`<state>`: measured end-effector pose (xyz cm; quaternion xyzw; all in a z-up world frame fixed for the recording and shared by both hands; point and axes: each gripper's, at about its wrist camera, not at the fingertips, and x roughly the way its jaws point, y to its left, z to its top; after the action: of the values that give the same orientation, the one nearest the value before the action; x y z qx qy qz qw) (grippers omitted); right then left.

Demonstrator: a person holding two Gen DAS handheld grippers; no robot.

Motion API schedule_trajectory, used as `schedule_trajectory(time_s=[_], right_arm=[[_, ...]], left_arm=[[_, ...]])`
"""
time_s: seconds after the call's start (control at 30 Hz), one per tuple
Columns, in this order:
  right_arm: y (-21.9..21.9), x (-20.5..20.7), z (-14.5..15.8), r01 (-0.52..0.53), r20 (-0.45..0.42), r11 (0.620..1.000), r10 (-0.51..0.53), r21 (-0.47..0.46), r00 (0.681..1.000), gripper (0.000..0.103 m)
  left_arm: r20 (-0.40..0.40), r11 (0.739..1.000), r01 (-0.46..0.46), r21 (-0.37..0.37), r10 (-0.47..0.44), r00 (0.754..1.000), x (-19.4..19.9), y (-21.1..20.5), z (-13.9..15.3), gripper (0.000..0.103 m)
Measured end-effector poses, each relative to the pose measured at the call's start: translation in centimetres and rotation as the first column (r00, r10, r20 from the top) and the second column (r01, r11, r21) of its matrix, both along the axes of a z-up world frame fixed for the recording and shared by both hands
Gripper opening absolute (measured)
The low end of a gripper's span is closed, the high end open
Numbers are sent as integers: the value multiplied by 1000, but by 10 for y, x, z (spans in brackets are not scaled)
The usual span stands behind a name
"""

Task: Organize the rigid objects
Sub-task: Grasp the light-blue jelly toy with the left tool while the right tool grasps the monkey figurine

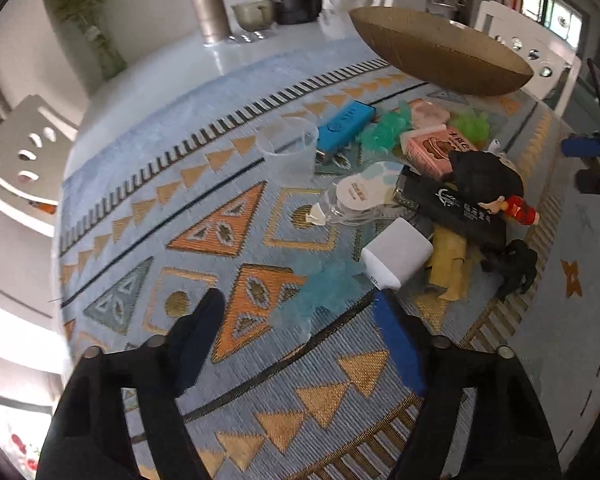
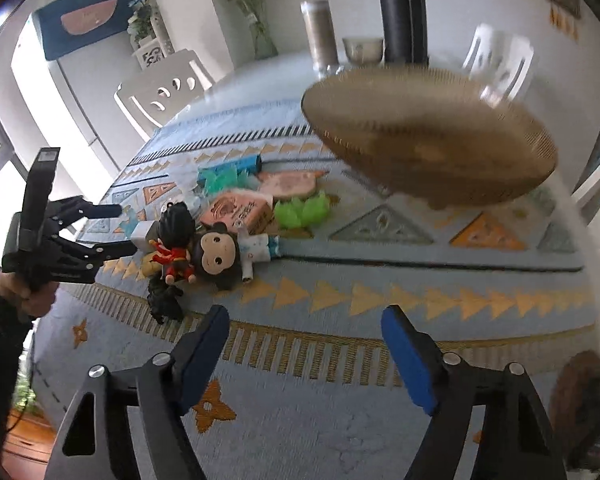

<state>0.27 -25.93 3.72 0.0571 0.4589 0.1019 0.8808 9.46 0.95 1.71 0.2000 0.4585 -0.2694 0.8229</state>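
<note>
We hover both grippers, left (image 1: pixel 300 320) and right (image 2: pixel 304 336), open and empty, over the cluttered patterned tablecloth (image 2: pixel 380 280), choosing what to sort into the amber ribbed glass bowl (image 2: pixel 428 144)

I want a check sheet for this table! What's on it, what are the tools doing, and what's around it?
Surface: patterned blue and orange cloth over a white table.
Job's things: brown ribbed bowl beyond a pile holding a blue stick, a clear cup, a white charger block, a pink box and a monkey toy.
Clutter: green crinkly bits among the pile.
Grippers: left tool open, empty; right tool open, empty.
Cables: nothing seen.
Surroundings: white chairs, a metal flask, a small cup, a vase of stems.
</note>
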Motion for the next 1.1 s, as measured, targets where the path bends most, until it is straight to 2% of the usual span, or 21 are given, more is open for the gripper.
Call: schedule_trajectory(time_s=[0.07, 0.1, 0.23, 0.33, 0.43, 0.5, 0.57, 0.67, 0.73, 0.8, 0.83, 0.87, 0.9, 0.97, 1.03, 1.1], right_arm=[[6, 8, -4, -11, -16, 1000, 11, -8, 1000, 70], [10, 13, -6, -17, -21, 1000, 17, -21, 1000, 67], [28, 29, -8, -62, -23, 998, 62, -24, 998, 58], [36, 39, -8, -91, -18, 996, 91, 3, 996, 57], [44, 48, -11, -120, -31, 992, 121, 45, 992, 57], [43, 54, -15, -100, -54, 992, 104, 82, 993, 57], [35, 64, -21, -65, -95, 979, 84, 191, 992, 58], [35, 70, -27, -19, -128, 972, 51, 234, 990, 62], [47, 67, -28, -12, -122, 980, 37, 198, 992, 69], [58, 64, -27, -11, -108, 987, 29, 163, 994, 69], [61, 63, -25, -8, -101, 990, 22, 143, 995, 68], [65, 62, -24, -1, -89, 995, 11, 104, 996, 62], [67, 62, -25, -2, -92, 998, 9, 69, 996, 50], [64, 54, -25, -24, -100, 996, 33, 83, 994, 50], [57, 41, -21, -47, -76, 998, 50, 45, 996, 50], [52, 25, -17, -112, -42, 993, 110, -25, 993, 50]], left_arm=[[-23, 1000, 2, -18, -2, 1000, 6, 1, -3, 65], [-30, 999, 2, -44, -4, 1000, 8, 1, -3, 58], [-31, 997, 9, -74, -12, 999, 12, -8, -3, 49], [-27, 995, 17, -97, -19, 999, 11, -14, -2, 32], [-12, 995, -4, -96, 3, 1000, 6, -18, -2, 30], [-12, 993, -27, -111, 26, 1000, 2, -16, 0, 30], [-3, 990, -55, -128, 55, 998, -4, -14, 3, 30], [-3, 984, -89, -154, 89, 996, -11, -10, 10, 30], [9, 984, -96, -152, 98, 995, -17, -10, 12, 29], [8, 983, -98, -157, 100, 995, -23, -11, 12, 29], [7, 982, -97, -160, 99, 995, -26, -12, 12, 29], [4, 983, -97, -158, 99, 995, -28, -13, 11, 30], [-1, 983, -99, -154, 100, 995, -30, -13, 10, 30], [-1, 983, -99, -153, 100, 995, -34, -14, 11, 29], [-10, 981, -99, -165, 99, 995, -39, -12, 14, 29], [-24, 978, -99, -185, 96, 995, -45, -10, 18, 29]])
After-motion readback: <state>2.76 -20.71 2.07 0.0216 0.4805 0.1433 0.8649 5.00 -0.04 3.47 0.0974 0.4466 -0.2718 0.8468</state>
